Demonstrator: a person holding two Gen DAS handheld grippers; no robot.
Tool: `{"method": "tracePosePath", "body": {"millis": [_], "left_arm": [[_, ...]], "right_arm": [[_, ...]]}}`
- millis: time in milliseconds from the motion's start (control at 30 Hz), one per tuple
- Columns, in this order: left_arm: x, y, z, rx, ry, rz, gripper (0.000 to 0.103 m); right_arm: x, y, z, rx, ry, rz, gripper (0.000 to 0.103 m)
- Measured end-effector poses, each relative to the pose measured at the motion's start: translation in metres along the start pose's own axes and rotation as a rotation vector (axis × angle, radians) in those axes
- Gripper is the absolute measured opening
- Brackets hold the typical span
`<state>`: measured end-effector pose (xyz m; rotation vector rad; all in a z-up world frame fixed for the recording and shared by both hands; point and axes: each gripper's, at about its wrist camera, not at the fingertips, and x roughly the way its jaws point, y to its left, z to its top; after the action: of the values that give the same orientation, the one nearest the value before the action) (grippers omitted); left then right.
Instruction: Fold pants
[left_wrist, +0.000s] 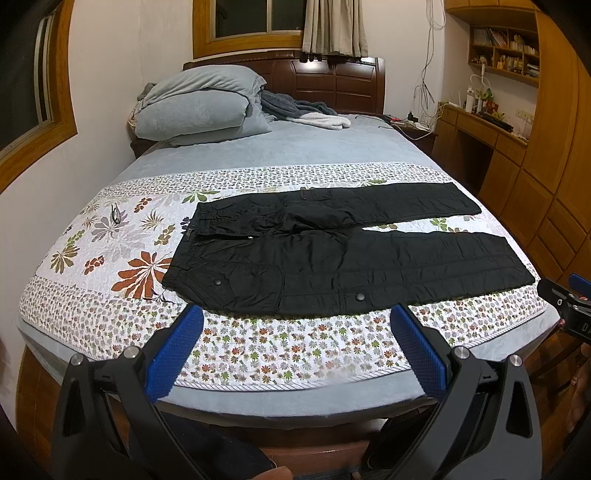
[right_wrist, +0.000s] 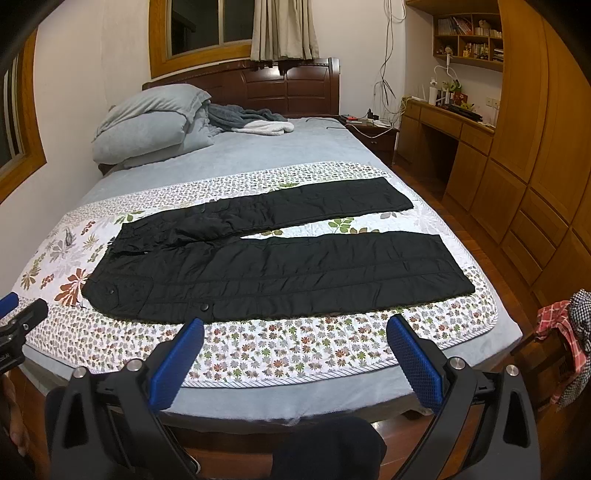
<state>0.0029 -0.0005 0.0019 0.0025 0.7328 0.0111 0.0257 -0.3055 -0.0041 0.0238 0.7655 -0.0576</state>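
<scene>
The left tool (left_wrist: 295, 347) sits at the bottom of its picture with its two blue pads (left_wrist: 173, 350) spread wide apart. It is released and holds nothing. The right tool (right_wrist: 295, 354) looks the same in its own picture: blue pads far apart, nothing between them. Both tools hang over the near edge of the bed (left_wrist: 295, 402) and touch no cloth.

Just past the pads is a flowered quilt (left_wrist: 258, 347). On the quilt lie the black pants (left_wrist: 332, 258), flat and spread out. They are right in front of both tools, in the middle of each picture. The pants run long from side to side. The waist is at the left of the frame and the two leg ends are at the right. The legs are a little apart, with a strip of quilt showing between them.

The left tool looks nearer the waist, and the right tool looks nearer the leg ends. So I think no fold has been made. Each tool would likely need to reach forward to the near edge of the pants.

Far back, near the top of the picture, are gray pillows (left_wrist: 199, 103).
</scene>
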Motion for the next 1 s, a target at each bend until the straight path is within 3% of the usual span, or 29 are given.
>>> {"method": "tracePosePath", "body": {"millis": [767, 867, 1000], "left_arm": [[0.012, 0.002, -0.001, 0.007, 0.010, 0.017, 0.101], [0.033, 0.018, -0.002, -0.016, 0.068, -0.078, 0.101], [0.071, 0.068, -0.001, -0.143, 0.136, -0.229, 0.101]], "right_arm": [[0.011, -0.001, -0.003, -0.006, 0.009, -0.004, 0.100], [0.018, -0.004, -0.003, -0.015, -0.004, 0.000, 0.100], [0.052, -0.031, 0.001, 0.044, 0.035, 0.106, 0.100]]}}
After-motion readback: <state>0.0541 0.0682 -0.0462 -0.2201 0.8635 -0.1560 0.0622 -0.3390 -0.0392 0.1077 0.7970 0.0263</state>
